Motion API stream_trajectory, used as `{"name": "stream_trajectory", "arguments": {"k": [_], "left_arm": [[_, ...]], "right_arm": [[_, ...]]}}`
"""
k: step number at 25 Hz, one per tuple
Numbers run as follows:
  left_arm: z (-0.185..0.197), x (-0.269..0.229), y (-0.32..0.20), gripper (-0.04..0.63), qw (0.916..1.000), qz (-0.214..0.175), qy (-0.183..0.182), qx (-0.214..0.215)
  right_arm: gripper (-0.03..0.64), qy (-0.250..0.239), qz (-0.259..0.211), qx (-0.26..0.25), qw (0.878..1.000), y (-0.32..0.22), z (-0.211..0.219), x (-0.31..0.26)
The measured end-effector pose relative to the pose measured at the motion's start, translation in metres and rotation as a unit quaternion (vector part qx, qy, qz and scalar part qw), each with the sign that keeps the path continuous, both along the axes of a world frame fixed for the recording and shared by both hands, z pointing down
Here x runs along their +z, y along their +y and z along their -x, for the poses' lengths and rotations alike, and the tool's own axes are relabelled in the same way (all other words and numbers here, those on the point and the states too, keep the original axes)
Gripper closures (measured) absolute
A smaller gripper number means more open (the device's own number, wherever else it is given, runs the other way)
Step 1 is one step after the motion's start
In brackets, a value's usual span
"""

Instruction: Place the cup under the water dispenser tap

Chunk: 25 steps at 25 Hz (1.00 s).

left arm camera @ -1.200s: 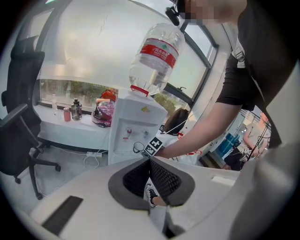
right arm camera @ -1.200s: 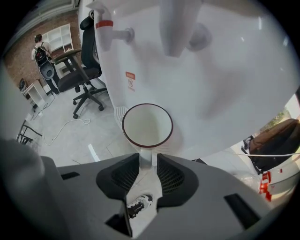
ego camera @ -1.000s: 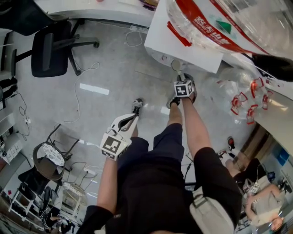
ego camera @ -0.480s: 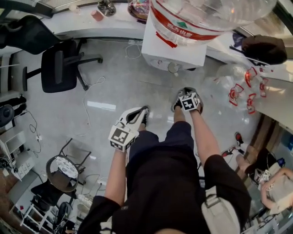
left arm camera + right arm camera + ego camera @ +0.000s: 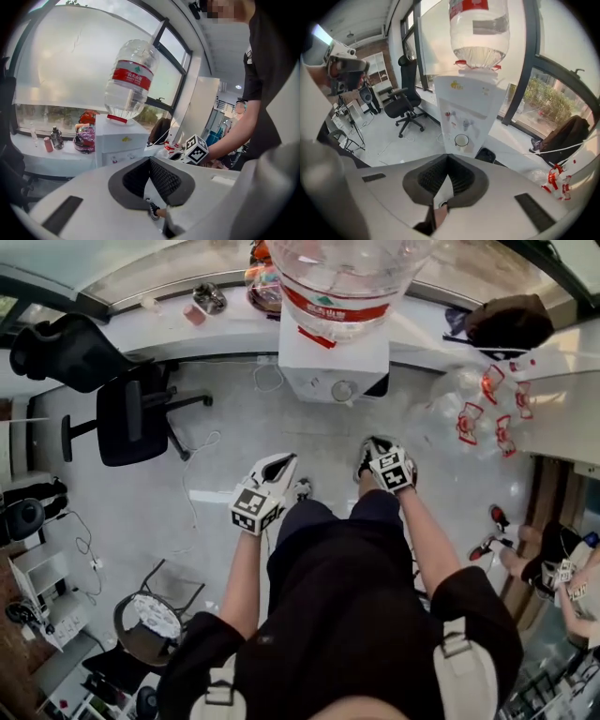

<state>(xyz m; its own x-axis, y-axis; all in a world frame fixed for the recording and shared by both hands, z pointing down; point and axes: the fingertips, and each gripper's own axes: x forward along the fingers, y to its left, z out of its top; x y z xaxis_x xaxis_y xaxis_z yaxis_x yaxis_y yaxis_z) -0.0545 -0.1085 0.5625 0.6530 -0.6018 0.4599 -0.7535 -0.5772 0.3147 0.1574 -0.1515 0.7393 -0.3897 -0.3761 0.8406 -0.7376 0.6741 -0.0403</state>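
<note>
A white cup (image 5: 461, 140) stands in the recess of the white water dispenser (image 5: 468, 112), below its taps; in the head view the cup (image 5: 344, 390) sits at the front of the dispenser (image 5: 333, 362). A large clear bottle (image 5: 342, 277) tops the machine. My right gripper (image 5: 373, 442) hangs short of the dispenser, apart from the cup, its jaws shut (image 5: 446, 157) on nothing. My left gripper (image 5: 284, 461) is held beside it at the left, with its jaws (image 5: 150, 159) closed and empty. The right gripper's marker cube (image 5: 197, 149) shows in the left gripper view.
A black office chair (image 5: 131, 413) stands left of the dispenser. A window ledge (image 5: 202, 301) behind it carries small bottles and a bowl. Empty clear jugs with red handles (image 5: 478, 418) lie at the right. Cables trail on the floor, and a round stool (image 5: 150, 620) is at lower left.
My right gripper has drawn back and up from the cup at the dispenser. The left gripper has risen too. The head view has swung up toward the window.
</note>
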Motion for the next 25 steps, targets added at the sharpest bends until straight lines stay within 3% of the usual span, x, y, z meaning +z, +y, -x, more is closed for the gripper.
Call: {"name": "stream_trajectory", "arguments": {"k": [8, 18, 25], "left_arm": [[-0.019, -0.016, 0.021, 0.596, 0.9976, -0.026, 0.011, 0.063], [-0.024, -0.023, 0.059, 0.596, 0.9861, -0.053, 0.015, 0.157], [-0.018, -0.027, 0.081, 0.596, 0.9797, -0.06, 0.017, 0.19]], "right_arm": [[0.623, -0.031, -0.063, 0.024, 0.997, 0.032, 0.014, -0.062], [0.623, -0.059, -0.132, 0.077, 0.987, 0.069, 0.044, -0.103], [0.623, -0.07, -0.147, 0.098, 0.982, 0.105, 0.059, -0.119]]}}
